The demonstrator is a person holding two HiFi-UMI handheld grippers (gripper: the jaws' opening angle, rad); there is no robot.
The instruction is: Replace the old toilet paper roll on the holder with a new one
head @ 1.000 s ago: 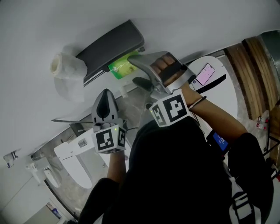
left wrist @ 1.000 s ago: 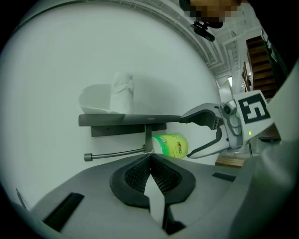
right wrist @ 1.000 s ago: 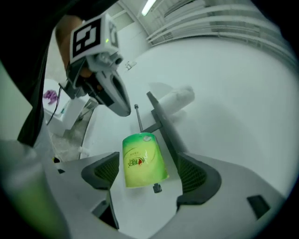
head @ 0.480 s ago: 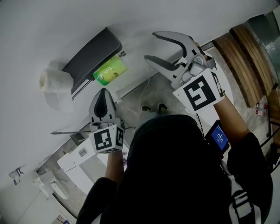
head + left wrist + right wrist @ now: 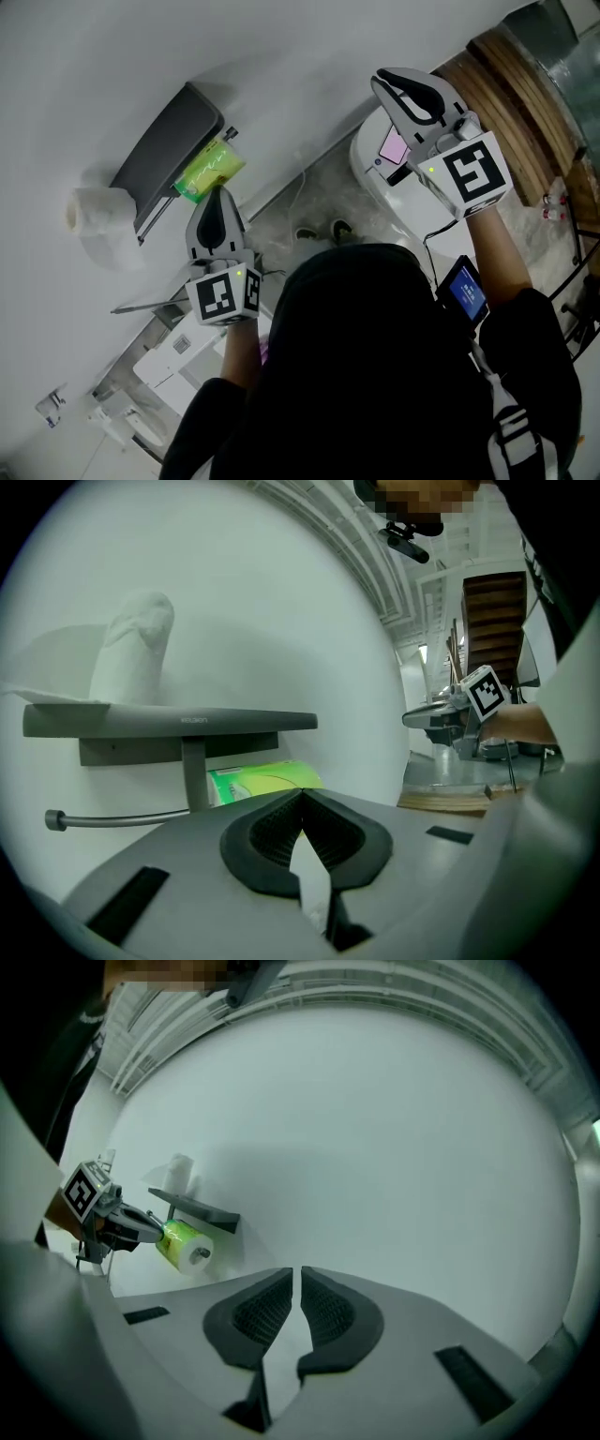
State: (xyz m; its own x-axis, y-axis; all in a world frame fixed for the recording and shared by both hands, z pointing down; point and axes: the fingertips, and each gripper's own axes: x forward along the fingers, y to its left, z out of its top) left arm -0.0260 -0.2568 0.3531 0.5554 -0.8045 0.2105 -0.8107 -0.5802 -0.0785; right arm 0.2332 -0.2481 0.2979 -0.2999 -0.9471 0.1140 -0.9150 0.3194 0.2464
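Observation:
A grey holder shelf (image 5: 164, 155) is fixed to the white wall, with a green-wrapped roll (image 5: 208, 169) on the bar under it. A white roll (image 5: 98, 220) stands on top of the shelf. My left gripper (image 5: 217, 192) points at the green roll from just short of it, shut and empty. The left gripper view shows the green roll (image 5: 262, 782) right behind the closed left gripper (image 5: 302, 794). My right gripper (image 5: 382, 82) is far to the right, facing bare wall. Its jaws are closing, nearly together, with nothing between them; my right gripper (image 5: 297, 1274) sees the green roll (image 5: 183, 1244) far off at left.
A white rounded surface (image 5: 375, 183) with a pink-screened phone (image 5: 392, 148) lies under the right gripper. Wooden slats (image 5: 506, 75) run at the upper right. A white toilet (image 5: 178, 352) stands lower left. Shoes (image 5: 319, 232) rest on the stone floor.
The right gripper has swung from the holder to the right, rolled over, and its wide-open jaws have come together. The left gripper has kept close to the green roll.

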